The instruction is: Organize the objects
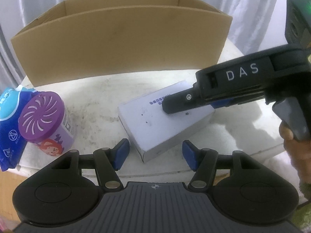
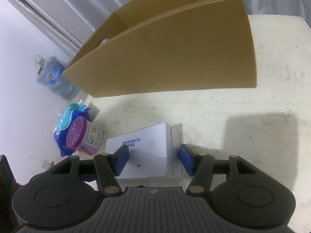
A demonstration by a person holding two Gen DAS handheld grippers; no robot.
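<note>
A flat white box (image 1: 161, 120) with small blue print lies on the white table (image 1: 101, 97). My right gripper (image 2: 153, 158) is open above it, one blue pad over the box's top and the other past its right edge; the box also shows in the right wrist view (image 2: 147, 151). In the left wrist view the right gripper (image 1: 175, 104) reaches in from the right over the box. My left gripper (image 1: 154, 153) is open and empty just in front of the box's near corner. A purple-lidded can (image 1: 46, 122) and a blue packet (image 1: 9, 124) sit at the left.
A large open cardboard box (image 1: 120, 44) stands at the back of the table; it also shows in the right wrist view (image 2: 175, 54). The can (image 2: 83, 137) and packet (image 2: 66, 128) sit near the table's left edge. A water jug (image 2: 52, 77) stands on the floor beyond.
</note>
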